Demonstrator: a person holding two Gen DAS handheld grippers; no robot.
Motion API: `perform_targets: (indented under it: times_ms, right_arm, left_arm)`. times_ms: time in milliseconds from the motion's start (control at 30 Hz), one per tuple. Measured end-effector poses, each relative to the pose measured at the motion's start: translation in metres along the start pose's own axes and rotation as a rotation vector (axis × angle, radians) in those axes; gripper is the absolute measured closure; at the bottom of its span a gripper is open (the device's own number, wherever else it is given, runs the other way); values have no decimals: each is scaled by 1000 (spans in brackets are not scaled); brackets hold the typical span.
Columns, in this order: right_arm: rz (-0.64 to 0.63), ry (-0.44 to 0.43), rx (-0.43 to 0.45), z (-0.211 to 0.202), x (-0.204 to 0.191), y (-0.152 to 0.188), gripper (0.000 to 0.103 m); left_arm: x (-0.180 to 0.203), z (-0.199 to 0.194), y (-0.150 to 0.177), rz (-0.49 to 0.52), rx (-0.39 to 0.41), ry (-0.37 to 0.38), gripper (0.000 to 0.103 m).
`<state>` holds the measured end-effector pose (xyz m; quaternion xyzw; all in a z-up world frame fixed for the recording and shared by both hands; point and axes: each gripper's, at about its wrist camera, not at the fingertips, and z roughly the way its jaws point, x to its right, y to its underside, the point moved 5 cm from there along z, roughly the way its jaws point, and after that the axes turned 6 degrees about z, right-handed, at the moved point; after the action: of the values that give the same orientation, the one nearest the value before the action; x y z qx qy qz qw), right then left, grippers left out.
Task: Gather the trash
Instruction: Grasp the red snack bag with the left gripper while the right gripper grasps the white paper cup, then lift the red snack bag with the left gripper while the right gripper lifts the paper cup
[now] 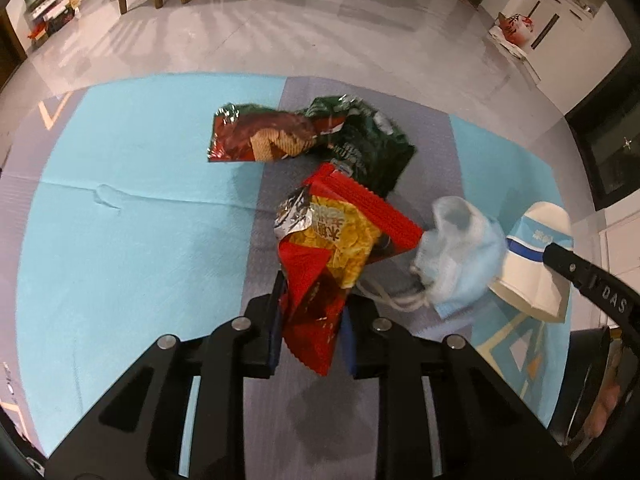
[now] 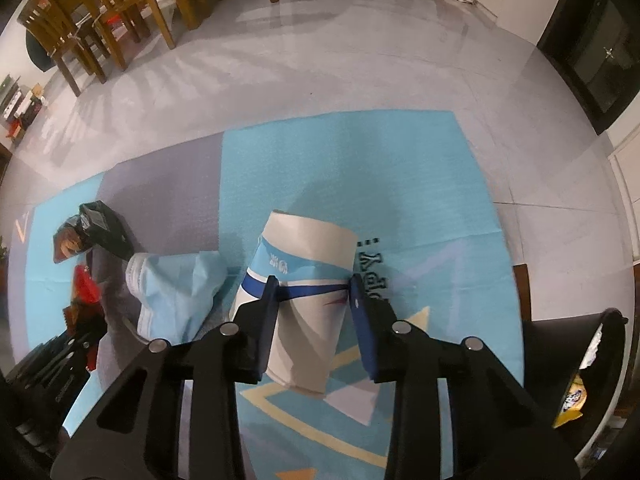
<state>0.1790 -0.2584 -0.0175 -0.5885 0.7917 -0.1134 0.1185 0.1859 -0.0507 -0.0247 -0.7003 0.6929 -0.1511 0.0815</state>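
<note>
My left gripper (image 1: pixel 310 312) is shut on a red and yellow chip bag (image 1: pixel 332 248) and holds it above the blue and grey mat (image 1: pixel 132 208). A dark green and red snack wrapper (image 1: pixel 316 132) lies on the mat beyond it. A crumpled light blue face mask (image 1: pixel 460 252) lies to the right. My right gripper (image 2: pixel 312 292) is open, its fingers either side of a crushed white and blue paper cup (image 2: pixel 304 280) lying on the mat. The mask also shows in the right wrist view (image 2: pixel 176 292).
A black trash bin (image 2: pixel 576 380) holding a yellow wrapper stands at the right edge of the mat. Wooden chairs (image 2: pixel 100 20) stand on the grey tile floor beyond. A red and white bag (image 1: pixel 516 28) sits by a white cabinet. A dark cabinet (image 2: pixel 592 48) is at the far right.
</note>
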Motion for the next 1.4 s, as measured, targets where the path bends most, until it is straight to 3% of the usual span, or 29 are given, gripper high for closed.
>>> perform_targets:
  times_ms: [467,800,1000,1400]
  right_arm:
    - [63,-124,111,-82,16,14,67]
    - [57,-143,115,-94,8,46,67]
    - [45,-151,130,-103,7,56,67]
    - [58,-173,164,-114,16,60,66]
  left_arm:
    - [24,-86,28,0,131,103,78]
    - [22,-108,52,18,166,113,77]
    - [26,-126,71,55,215,77,77]
    - [41,-136,68,89,241,121,75]
